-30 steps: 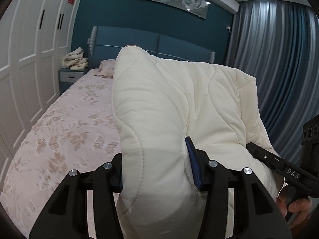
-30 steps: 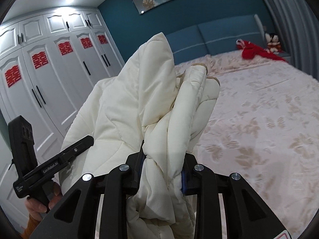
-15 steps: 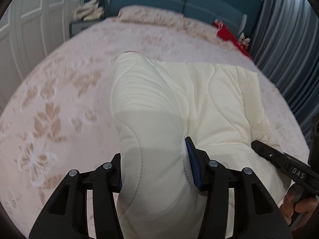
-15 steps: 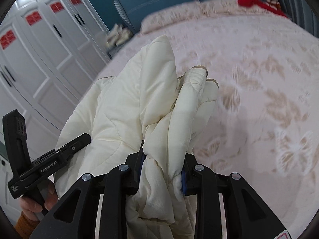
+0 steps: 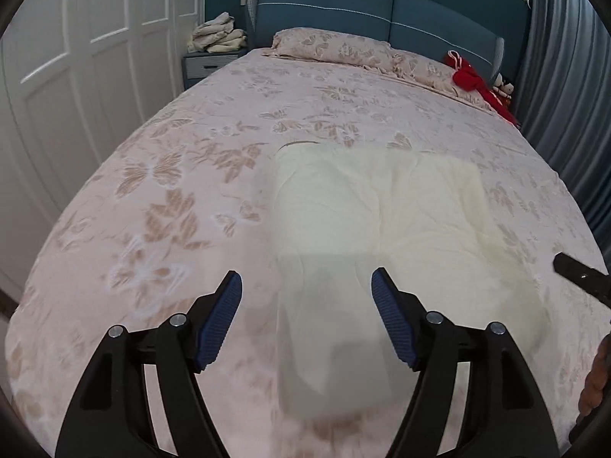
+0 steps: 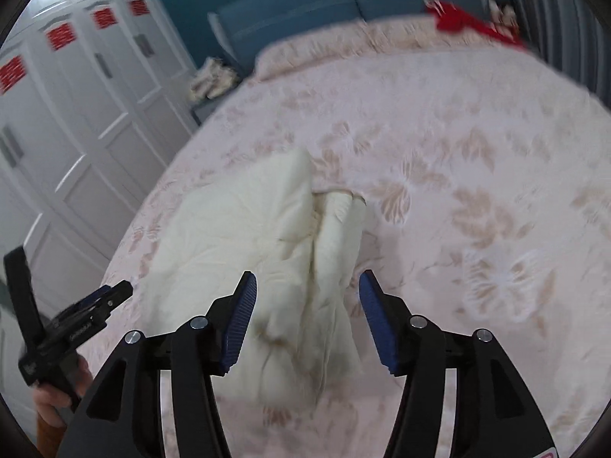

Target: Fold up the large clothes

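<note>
garment: the cream quilted garment [image 5: 374, 229] lies folded on the bed [image 5: 191, 191], in the near middle part, in front of both grippers
left gripper: the left gripper [image 5: 305, 320] hangs just above the near edge of the garment; its fingers [image 5: 221, 320] have just been opening and now stand spread, with the cloth below between them but not pinched
right gripper: the right gripper [image 6: 307, 318] is over the bunched right side of the garment; its fingers [image 6: 240, 320] have also just been opening and are spread, the pads free from the cloth
why so: I judge that both hands let the cloth go together, so the folded bundle can settle flat and keep its fold
bed surface: soft pink cover with a pale leaf and butterfly pattern; a soft base, so the bundle may sink a little
room: white wardrobe [image 5: 76, 57] on the left, blue headboard [image 5: 343, 11], pillows [image 5: 336, 45], a red thing [image 5: 473, 80] near the grey curtain [image 5: 565, 76], some folded cloth on a nightstand [image 5: 206, 65]
sharpness: the right view is blurred, so small details there are not sure
</note>
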A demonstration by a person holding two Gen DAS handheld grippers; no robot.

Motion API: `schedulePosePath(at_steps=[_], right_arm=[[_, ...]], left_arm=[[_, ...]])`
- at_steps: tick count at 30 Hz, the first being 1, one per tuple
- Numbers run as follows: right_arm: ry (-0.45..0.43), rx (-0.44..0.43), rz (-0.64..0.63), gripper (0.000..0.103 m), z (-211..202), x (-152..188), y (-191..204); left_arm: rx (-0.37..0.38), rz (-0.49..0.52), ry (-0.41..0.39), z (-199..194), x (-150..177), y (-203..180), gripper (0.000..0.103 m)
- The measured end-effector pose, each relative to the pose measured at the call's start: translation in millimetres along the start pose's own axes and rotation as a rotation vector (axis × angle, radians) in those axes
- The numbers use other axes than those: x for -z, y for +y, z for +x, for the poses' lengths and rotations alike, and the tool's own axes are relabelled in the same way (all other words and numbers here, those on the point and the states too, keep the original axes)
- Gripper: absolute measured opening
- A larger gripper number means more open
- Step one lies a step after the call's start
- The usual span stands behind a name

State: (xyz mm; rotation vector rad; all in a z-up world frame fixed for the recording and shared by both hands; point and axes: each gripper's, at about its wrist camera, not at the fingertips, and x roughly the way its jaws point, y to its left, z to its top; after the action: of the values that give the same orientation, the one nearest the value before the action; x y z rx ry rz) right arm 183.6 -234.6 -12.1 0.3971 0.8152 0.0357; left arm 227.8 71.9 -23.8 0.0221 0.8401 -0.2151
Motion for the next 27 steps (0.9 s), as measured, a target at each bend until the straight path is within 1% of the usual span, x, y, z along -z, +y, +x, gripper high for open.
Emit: schedulePosePath(at_steps=[1, 3, 4, 5, 7, 8, 10, 12, 14, 17, 21, 27], right_arm=[[0.005, -0.015, -0.015, 0.028, -5, 2, 5], [0.049, -0.036, -0.086, 0.013, -10, 13, 27], [0.062, -0.036, -0.124, 0.007, -8, 18, 37], [0.068, -0.024, -0.159, 0.005, -7, 23, 44], [0.114, 0.039, -0.247, 0.001, 11, 37, 60], [0.14, 0.074, -0.268, 0.0, 21, 42, 63], [0.167, 0.143, -0.297, 0.0, 36, 51, 63], [0.203, 0.175, -0.289, 0.0, 51, 57, 56], [0.241, 0.175, -0.254, 0.0, 68, 63, 47], [0.267, 0.185, -0.24, 0.0, 85, 71, 41], [0.278, 0.196, -0.228, 0.0, 103, 78, 36], [0.284, 0.183, -0.188, 0.0, 119, 79, 29]], left_arm=[[-0.015, 0.007, 0.011, -10, 6, -5, 0.068], [-0.046, 0.026, 0.031, -17, 17, -15, 0.068], [-0.059, 0.033, 0.038, -17, 21, -19, 0.068], [-0.071, 0.036, 0.051, -16, 30, -26, 0.068], [-0.079, 0.023, 0.098, -7, 40, -31, 0.066], [-0.083, 0.016, 0.115, -2, 43, -32, 0.066], [-0.117, 0.001, 0.15, 12, 50, -31, 0.065], [-0.127, -0.021, 0.175, 23, 55, -29, 0.065], [-0.123, -0.043, 0.199, 35, 58, -27, 0.066], [-0.135, -0.044, 0.214, 45, 62, -30, 0.067], [-0.159, -0.038, 0.22, 56, 68, -36, 0.069], [-0.17, -0.041, 0.223, 67, 68, -40, 0.073]])
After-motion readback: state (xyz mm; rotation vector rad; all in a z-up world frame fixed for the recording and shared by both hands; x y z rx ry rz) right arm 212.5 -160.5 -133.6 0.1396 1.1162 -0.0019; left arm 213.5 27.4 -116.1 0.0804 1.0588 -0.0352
